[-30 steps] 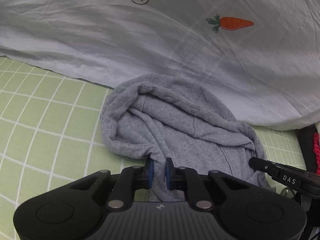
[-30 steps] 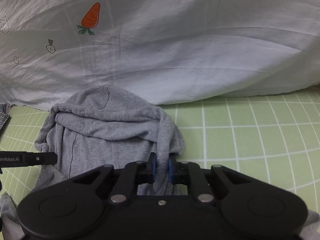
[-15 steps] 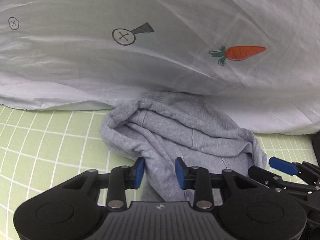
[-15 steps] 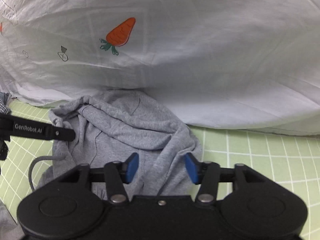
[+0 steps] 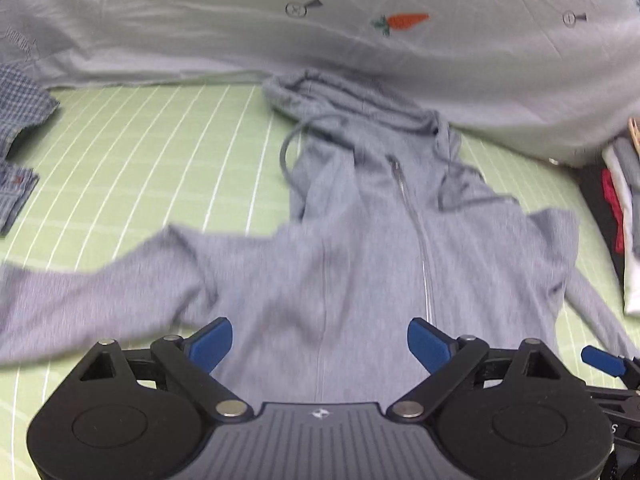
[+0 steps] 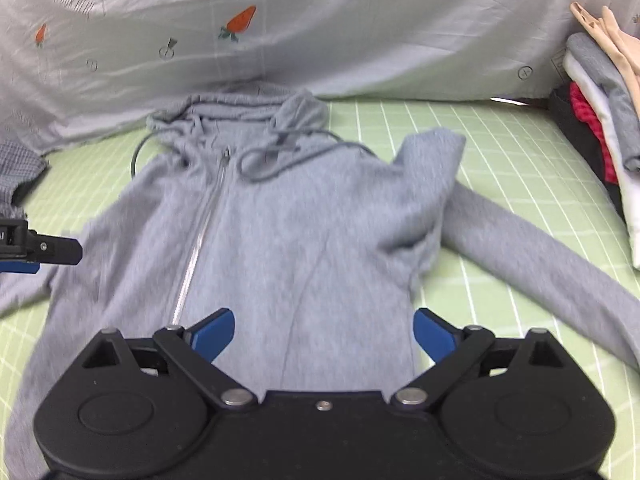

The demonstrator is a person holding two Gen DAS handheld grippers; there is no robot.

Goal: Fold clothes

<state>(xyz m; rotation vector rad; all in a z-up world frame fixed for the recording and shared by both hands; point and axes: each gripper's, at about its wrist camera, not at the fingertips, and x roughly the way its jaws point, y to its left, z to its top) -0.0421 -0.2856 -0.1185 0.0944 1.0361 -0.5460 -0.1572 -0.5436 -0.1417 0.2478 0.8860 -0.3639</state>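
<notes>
The bunched hoodie point(image 6: 304, 240) now lies spread on the green gridded sheet point(image 6: 500, 148), both grippers' point(image 5: 320, 340) point(image 6: 324, 334) jaws wide apart.

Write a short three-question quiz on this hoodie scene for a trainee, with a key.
1. True or false: the left gripper is clamped on the grey zip-up hooded sweatshirt.
2. The sweatshirt lies on: A) a bare wooden table B) a green sheet with white grid lines C) a blue carpet
3. Fill in: the white quilt behind carries an orange ______ print.

Key: 1 false, both the left and the right gripper stand open; 2 B; 3 carrot.
</notes>
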